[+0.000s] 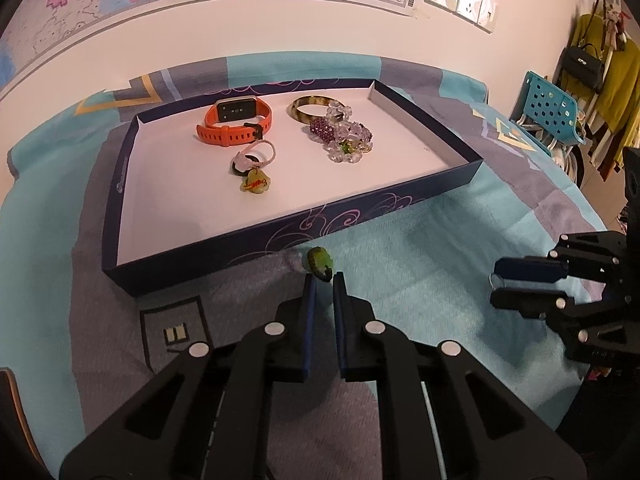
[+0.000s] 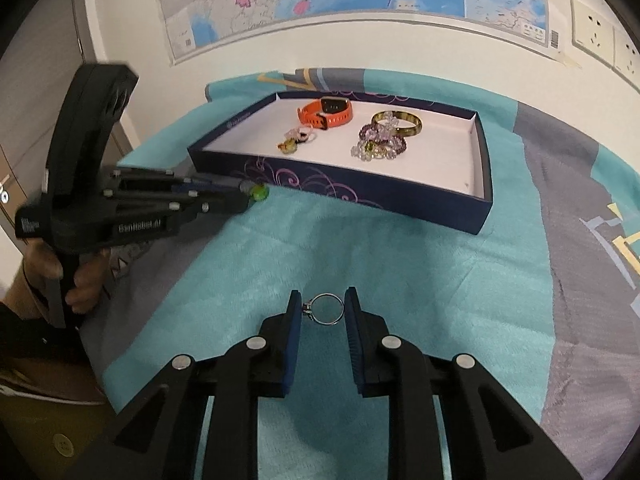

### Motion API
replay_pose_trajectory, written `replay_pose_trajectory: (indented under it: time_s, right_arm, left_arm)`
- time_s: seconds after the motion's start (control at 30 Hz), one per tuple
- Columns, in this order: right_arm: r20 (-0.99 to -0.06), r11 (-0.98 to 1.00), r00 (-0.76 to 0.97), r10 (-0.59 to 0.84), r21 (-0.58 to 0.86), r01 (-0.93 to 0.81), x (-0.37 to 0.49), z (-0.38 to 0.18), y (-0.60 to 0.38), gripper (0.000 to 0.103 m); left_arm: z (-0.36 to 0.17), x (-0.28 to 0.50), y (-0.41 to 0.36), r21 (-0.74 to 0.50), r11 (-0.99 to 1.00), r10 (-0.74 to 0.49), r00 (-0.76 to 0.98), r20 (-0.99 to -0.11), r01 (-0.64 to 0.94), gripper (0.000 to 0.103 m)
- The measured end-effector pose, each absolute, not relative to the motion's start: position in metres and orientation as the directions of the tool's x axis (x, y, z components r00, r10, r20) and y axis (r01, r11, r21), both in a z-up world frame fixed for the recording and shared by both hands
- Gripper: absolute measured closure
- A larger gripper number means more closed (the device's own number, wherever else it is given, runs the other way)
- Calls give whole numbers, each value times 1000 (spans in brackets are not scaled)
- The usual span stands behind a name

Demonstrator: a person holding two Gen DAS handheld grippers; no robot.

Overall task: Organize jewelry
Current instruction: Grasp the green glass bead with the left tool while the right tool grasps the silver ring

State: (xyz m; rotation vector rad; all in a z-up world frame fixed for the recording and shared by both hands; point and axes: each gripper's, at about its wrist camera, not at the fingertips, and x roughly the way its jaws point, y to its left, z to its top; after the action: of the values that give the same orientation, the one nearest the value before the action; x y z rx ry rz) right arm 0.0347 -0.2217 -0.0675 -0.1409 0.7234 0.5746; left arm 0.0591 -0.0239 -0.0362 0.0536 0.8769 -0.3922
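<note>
Teal and grey bedding [image 1: 420,240] fills my left wrist view, with a dark blue tray [image 1: 280,224] holding an orange watch [image 1: 234,122], a bangle [image 1: 314,108] and beaded bracelets [image 1: 344,136]. My left gripper [image 1: 323,278] is nearly closed, pinching a green bead piece [image 1: 319,267] just in front of the tray's near wall. From the right wrist, my right gripper [image 2: 323,306] brackets a silver ring [image 2: 326,309] on the teal cloth; both pads look in contact with it, jaws narrowly apart. A hand [image 2: 76,276] grips the left tool.
</note>
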Motion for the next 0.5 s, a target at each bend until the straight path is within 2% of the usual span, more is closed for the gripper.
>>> replay_pose_trajectory:
  time_s: [0.27, 0.43, 0.5]
  right_arm:
    - [-656, 838, 600, 458, 93, -538, 41, -68, -219, 83]
    - [-656, 838, 599, 460, 98, -537, 41, -68, -219, 83]
    - [-655, 838, 598, 461, 100, -537, 41, -68, -219, 83]
  left_arm:
    - [-36, 58, -20, -119, 928, -315, 573, -757, 352, 94]
    - [-35, 61, -22, -117, 927, -316, 573, -756, 356, 72]
    - [-35, 64, -24, -114, 928, -313, 572, -759, 356, 72]
